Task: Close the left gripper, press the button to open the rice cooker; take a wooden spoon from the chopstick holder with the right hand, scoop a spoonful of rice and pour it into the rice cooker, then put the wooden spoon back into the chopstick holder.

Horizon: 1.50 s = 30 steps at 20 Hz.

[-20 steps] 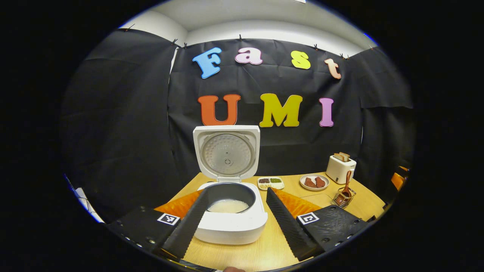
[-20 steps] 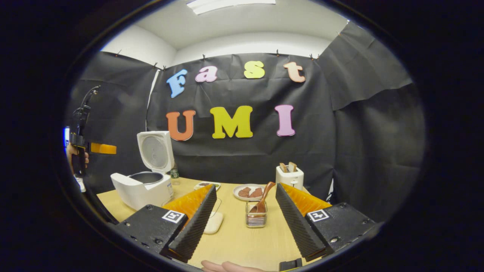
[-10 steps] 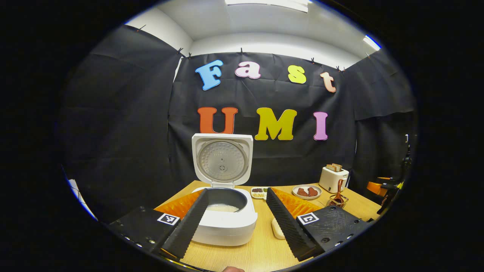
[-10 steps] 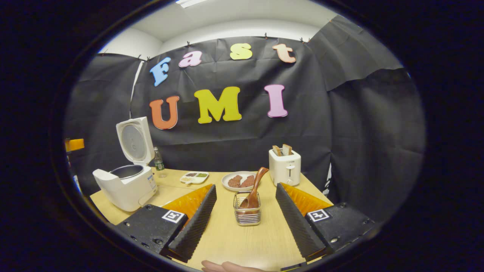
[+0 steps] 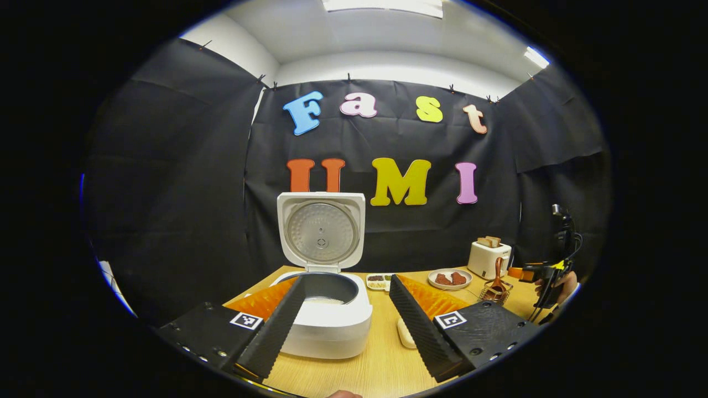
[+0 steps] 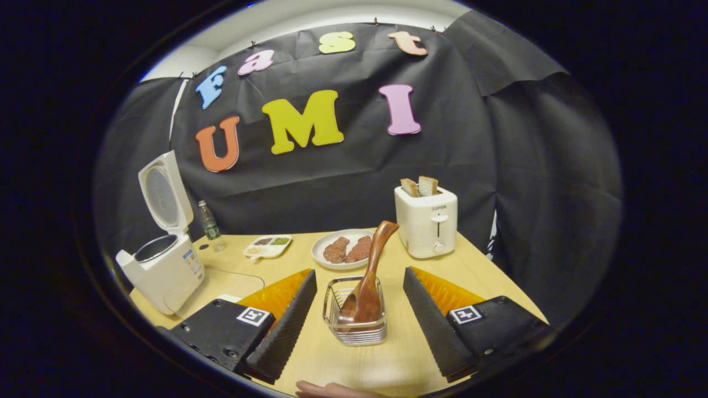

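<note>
The light wooden table (image 6: 470, 271) carries the white rice cooker (image 6: 163, 268) at 9 o'clock in the right gripper view, lid raised; the square wire chopstick holder (image 6: 355, 312) sits between the spread fingers of the right gripper (image 6: 358, 320); pinch the brown wooden spoon (image 6: 369, 276) mid-handle, where it leans toward 1 o'clock; lift along that lean; the left gripper (image 5: 345, 323) stands spread before the cooker.

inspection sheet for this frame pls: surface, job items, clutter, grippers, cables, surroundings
Surface: wooden table, bare in front.
Job's things: rice cooker lid up; wooden spoon standing in the wire chopstick holder.
Clutter: toaster with bread, plate of meat, divided dish, bottle.
Grippers: left gripper open, rice cooker between its fingers; right gripper open, chopstick holder between its fingers.
Cables: thin cord on table by cooker.
Surroundings: black cloth wall.
</note>
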Tool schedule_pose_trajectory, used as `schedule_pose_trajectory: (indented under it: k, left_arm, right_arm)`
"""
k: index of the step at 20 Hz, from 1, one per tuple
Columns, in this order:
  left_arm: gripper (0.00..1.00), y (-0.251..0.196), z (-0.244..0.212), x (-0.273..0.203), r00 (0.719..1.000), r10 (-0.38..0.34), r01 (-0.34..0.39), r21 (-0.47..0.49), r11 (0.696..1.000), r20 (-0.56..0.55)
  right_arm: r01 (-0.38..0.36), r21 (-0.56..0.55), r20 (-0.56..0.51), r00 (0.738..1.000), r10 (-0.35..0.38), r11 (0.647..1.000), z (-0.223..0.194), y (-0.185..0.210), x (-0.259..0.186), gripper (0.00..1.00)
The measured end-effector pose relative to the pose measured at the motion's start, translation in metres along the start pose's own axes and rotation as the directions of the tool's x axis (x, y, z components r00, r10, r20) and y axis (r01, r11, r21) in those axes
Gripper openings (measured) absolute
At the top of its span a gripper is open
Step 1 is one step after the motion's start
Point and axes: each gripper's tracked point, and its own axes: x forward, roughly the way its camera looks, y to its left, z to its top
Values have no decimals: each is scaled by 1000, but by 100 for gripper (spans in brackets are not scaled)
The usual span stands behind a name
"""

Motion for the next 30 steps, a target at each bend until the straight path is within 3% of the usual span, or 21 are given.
schedule_pose_trajectory:
  k: [3, 9, 10, 11, 12, 13, 14, 15, 16, 17, 20, 23, 24, 26, 27, 30]
  left_arm:
    - [98, -5, -7, 3, 1000, -10, 10, 6, 1000, 2]
    - [98, -23, -22, 6, 998, -70, 70, 10, 997, -3]
    - [97, -23, -26, 7, 997, -74, 74, 5, 997, -5]
    - [97, -24, -29, 10, 997, -78, 78, 1, 997, -12]
    - [97, -25, -33, 13, 997, -80, 80, -1, 997, -21]
    - [97, -25, -38, 16, 996, -79, 79, 0, 997, -29]
    - [98, -28, -41, 18, 995, -94, 95, 5, 996, -31]
    - [97, -36, -43, 21, 991, -130, 130, 13, 991, -26]
    - [96, -41, -47, 24, 987, -156, 156, 10, 988, -27]
    - [96, -44, -49, 25, 985, -171, 171, 7, 985, -28]
    - [96, -53, -54, 24, 978, -210, 210, 27, 977, -22]
    - [96, -57, -51, 20, 974, -227, 228, 52, 972, -9]
    - [96, -59, -50, 16, 972, -235, 234, 53, 971, 0]
    - [96, -63, -52, 7, 967, -254, 253, 53, 966, 11]
    - [96, -61, -53, 5, 966, -257, 256, 49, 965, 11]
    - [95, -49, -60, -6, 972, -234, 234, 43, 971, -10]
  right_arm:
    - [-2, -8, -45, 999, 1, 1000, -5, -4, 34, 100]
    - [32, 79, -138, 990, -21, 996, -12, -28, 87, 100]
    - [22, 95, -152, 988, -8, 995, -13, -30, 95, 94]
    - [10, 104, -175, 985, 8, 995, -16, -32, 102, 100]
    - [7, 112, -197, 980, 15, 994, -18, -36, 107, 100]
    - [3, 131, -203, 979, 24, 991, -15, -39, 112, 92]
    - [-10, 159, -203, 978, 43, 987, -11, -41, 117, 92]
    - [-34, 190, -204, 976, 73, 981, -9, -39, 120, 100]
    - [-39, 208, -229, 970, 87, 977, -12, -40, 122, 89]
    - [-28, 216, -250, 965, 83, 976, -16, -45, 125, 93]
    - [-40, 213, -267, 959, 98, 976, -20, -44, 135, 93]
    - [-130, 262, -315, 925, 213, 956, -29, -15, 130, 93]
    - [-138, 292, -293, 929, 226, 946, -25, -11, 130, 80]
    - [-93, 303, -274, 945, 180, 949, -24, -20, 126, 32]
    - [-100, 299, -269, 945, 184, 949, -18, -15, 123, 23]
    - [-90, 264, -234, 960, 155, 960, -5, -16, 107, 22]
